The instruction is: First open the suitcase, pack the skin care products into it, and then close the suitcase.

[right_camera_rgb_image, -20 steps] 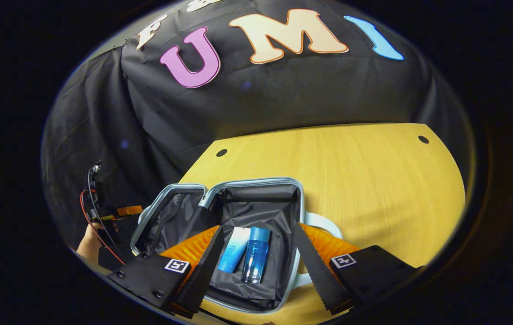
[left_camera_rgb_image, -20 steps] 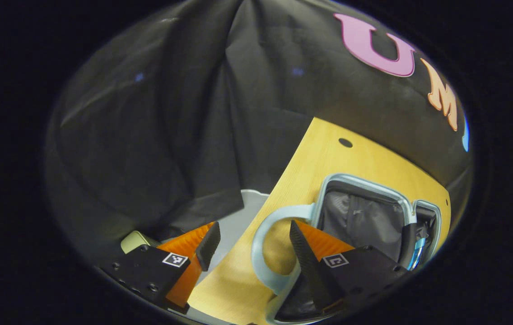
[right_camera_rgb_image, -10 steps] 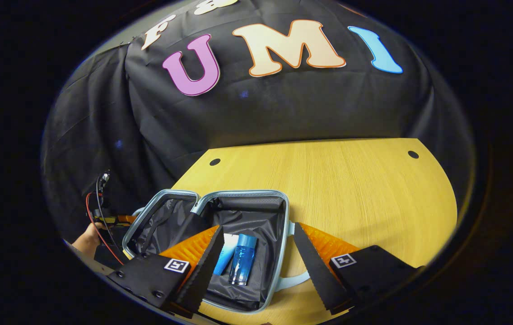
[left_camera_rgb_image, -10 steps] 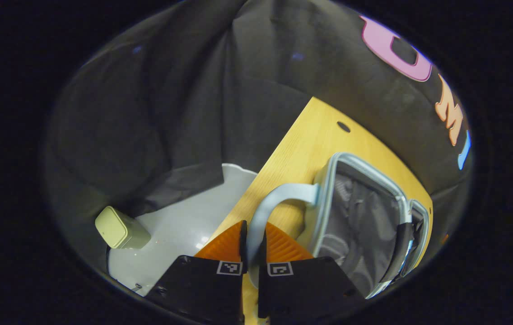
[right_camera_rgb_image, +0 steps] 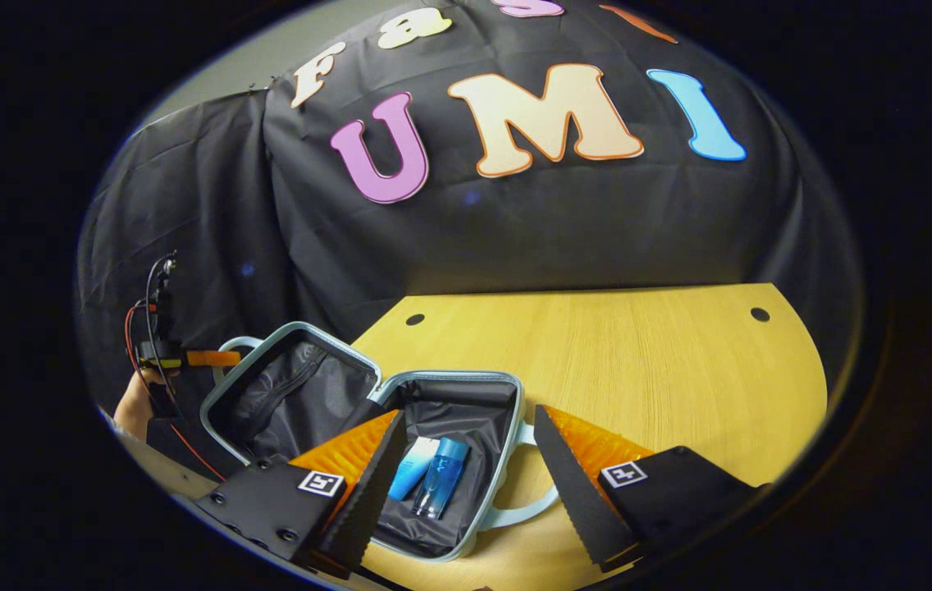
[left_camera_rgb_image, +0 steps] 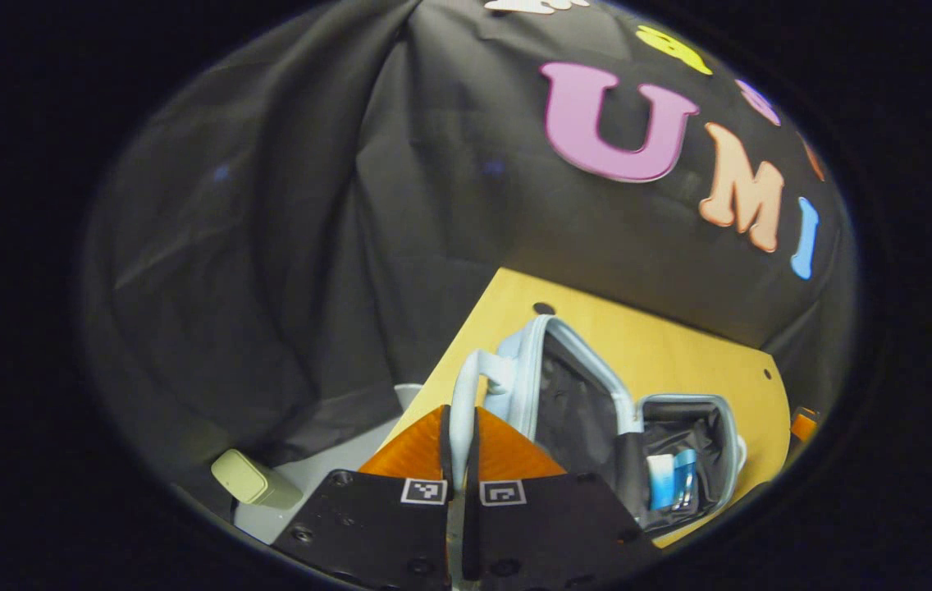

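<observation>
**Swinging the lid half of the suitcase by its handle**

Holding the pale-blue handle [left_camera_rgb_image: 459,394] of the lid half, the left gripper [left_camera_rgb_image: 459,460] has its two fingers pressed together on the loop, one on each side. The suitcase [right_camera_rgb_image: 367,410] lies open near the table's [right_camera_rgb_image: 638,361] left front corner, close to the front edge. Its lid half [right_camera_rgb_image: 290,394] stands tilted partway up from the hinge, lining toward the base half [right_camera_rgb_image: 466,410], which rests flat on the wood. Inside the base half lie the skin care products, side by side and touching: a pale-blue tube [right_camera_rgb_image: 410,478] and a blue bottle [right_camera_rgb_image: 439,476]. The right gripper [right_camera_rgb_image: 466,484] hovers over the base half with its fingers spread wide, holding nothing.

With the products already inside, the step in hand is judged to be closing. To do it well, the pinch on the handle should stay firm, and the hand should follow an arc about the hinge rather than pull straight, so the base half does not slide toward the table's edge. The right gripper should leave the gap before the rims meet; it could steady the base half by its own handle [right_camera_rgb_image: 527,509]. Both products lie low, so they should clear the lid.

Counts: one suitcase with two halves and two handles; two skin care products; two grippers; one table with two round holes near its far edge.
</observation>
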Action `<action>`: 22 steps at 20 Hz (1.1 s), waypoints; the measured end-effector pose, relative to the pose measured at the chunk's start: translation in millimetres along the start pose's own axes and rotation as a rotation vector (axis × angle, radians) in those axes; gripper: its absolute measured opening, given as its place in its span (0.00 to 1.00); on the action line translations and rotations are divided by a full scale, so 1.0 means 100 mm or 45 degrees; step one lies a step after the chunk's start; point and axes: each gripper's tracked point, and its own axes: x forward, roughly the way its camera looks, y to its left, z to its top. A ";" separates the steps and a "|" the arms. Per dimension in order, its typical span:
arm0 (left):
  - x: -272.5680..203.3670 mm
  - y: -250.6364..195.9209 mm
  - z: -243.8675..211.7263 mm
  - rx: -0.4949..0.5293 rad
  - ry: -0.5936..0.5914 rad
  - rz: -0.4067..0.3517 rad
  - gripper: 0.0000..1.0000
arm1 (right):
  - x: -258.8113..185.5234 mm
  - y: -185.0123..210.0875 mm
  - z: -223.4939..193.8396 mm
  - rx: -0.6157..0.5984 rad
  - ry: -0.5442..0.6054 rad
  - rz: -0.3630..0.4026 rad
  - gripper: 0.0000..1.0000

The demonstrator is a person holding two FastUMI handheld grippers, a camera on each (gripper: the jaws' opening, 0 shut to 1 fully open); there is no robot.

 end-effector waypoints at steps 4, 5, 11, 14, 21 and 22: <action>-0.37 -0.60 0.22 0.073 -0.067 -0.046 0.00 | -0.17 -0.10 0.13 -0.044 -0.036 0.071 0.98; -0.45 -0.74 0.26 0.083 -0.086 -0.059 0.00 | -0.21 -0.13 0.15 -0.049 -0.041 0.084 0.98; -0.78 -1.74 0.41 0.150 -0.137 -0.200 0.00 | -0.46 -0.49 0.25 -0.049 -0.077 0.106 0.97; -0.77 -2.32 0.37 0.209 -0.137 -0.315 0.00 | -0.58 -0.65 0.27 -0.029 -0.094 0.094 0.97; -0.70 -3.48 0.01 0.180 -0.035 -0.586 0.01 | -0.85 -1.10 0.29 -0.012 -0.108 0.023 0.97; -0.65 -3.57 -0.05 0.187 -0.031 -0.604 0.00 | -0.89 -1.17 0.27 -0.012 -0.106 0.009 0.97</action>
